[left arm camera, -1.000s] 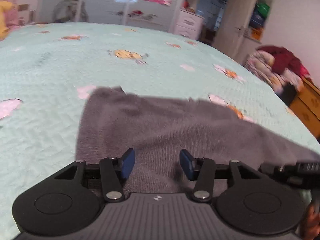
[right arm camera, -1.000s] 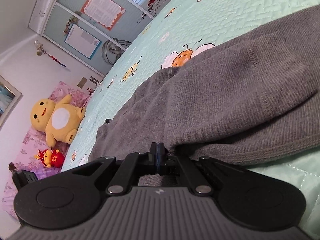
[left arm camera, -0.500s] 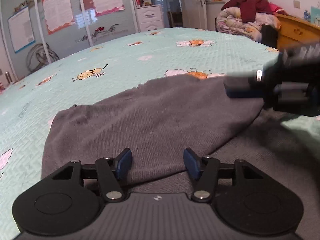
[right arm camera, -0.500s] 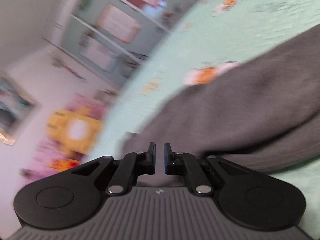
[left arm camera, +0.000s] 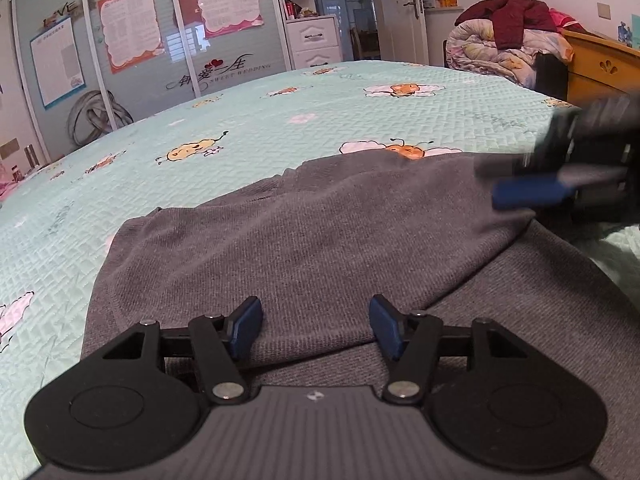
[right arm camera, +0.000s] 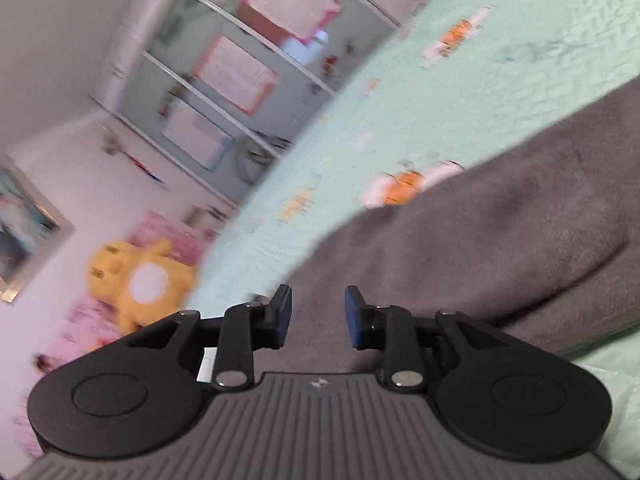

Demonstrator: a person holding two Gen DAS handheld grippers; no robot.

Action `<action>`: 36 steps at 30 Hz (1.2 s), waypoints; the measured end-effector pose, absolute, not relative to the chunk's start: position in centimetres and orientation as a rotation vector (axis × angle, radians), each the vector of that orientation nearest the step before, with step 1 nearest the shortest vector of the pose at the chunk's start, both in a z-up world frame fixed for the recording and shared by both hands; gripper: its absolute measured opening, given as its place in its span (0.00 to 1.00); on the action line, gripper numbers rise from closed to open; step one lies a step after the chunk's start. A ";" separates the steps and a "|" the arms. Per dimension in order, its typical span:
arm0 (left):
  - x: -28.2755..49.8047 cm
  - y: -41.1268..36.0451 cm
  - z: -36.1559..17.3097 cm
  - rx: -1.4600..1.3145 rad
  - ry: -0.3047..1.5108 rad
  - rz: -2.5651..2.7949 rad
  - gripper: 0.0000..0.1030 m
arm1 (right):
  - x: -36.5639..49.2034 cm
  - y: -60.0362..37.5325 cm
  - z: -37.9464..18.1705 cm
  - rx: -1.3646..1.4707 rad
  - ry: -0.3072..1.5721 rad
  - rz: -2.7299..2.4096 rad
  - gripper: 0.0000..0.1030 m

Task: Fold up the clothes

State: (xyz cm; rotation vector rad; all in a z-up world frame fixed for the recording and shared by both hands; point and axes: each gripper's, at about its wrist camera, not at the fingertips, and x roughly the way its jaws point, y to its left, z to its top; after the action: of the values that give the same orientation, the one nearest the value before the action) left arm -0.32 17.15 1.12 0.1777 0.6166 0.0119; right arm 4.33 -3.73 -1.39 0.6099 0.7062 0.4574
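Grey knit garment (left arm camera: 320,240) lies spread on a mint-green quilted bedspread (left arm camera: 280,112) printed with orange bees and pale clouds; in the left wrist view it fills the centre and runs off toward 4 o'clock. One layer is folded over another: the upper layer's edge crosses from about 7 o'clock, just ahead of the fingers, up to 3 o'clock, with the lower layer showing beneath it at 5 o'clock. Left gripper (left arm camera: 316,330) sits low over the cloth near that fold edge, jaws wide apart, blue pads (left arm camera: 246,326) clear, nothing between them. Right gripper (left arm camera: 560,184) enters the left view at 3 o'clock, blurred, over the garment's far right corner; whether it touches the cloth there, cannot tell. In the right wrist view, tilted and motion-blurred, the right gripper (right arm camera: 316,318) has its jaws parted with a plain gap, gripping nothing, grey fabric (right arm camera: 480,240) directly ahead and running to 2 o'clock, with a fold ridge toward 3 o'clock. Bedspread (right arm camera: 440,112) fills the upper right of that view. Surroundings: sliding wardrobe doors (left arm camera: 140,60) with posters at 11 o'clock in the left view, white drawer unit (left arm camera: 314,42) at 12, heap of bedding and dark red clothing (left arm camera: 512,40) at 1 to 2 o'clock beside a wooden headboard (left arm camera: 600,68). Yellow plush toy (right arm camera: 136,280) at 9 o'clock in the right view, blurred
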 end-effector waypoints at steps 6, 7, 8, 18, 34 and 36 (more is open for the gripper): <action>-0.3 17.1 1.1 0.179 0.615 0.016 0.62 | 3.3 -4.7 -0.4 0.634 0.619 0.451 0.09; -0.3 17.1 1.1 0.178 0.615 0.017 0.63 | 3.1 -5.1 -0.1 0.654 0.592 0.463 0.10; -0.3 17.2 1.0 0.177 0.615 0.017 0.63 | 3.1 -5.4 -0.1 0.684 0.583 0.480 0.11; -0.3 17.3 1.0 0.170 0.619 0.019 0.64 | 3.6 -6.7 -0.6 0.663 0.638 0.320 0.10; -0.3 17.3 1.0 0.167 0.619 0.023 0.66 | 4.6 -7.3 -0.7 0.673 0.590 0.299 0.35; -0.3 17.4 1.0 0.167 0.618 0.023 0.66 | 5.4 -7.4 -2.0 0.645 0.661 0.222 0.21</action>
State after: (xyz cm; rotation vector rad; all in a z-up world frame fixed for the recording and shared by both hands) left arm -0.35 17.36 1.00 0.1665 0.6182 0.0233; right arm 5.44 -7.37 -1.95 0.6446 0.6609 0.2219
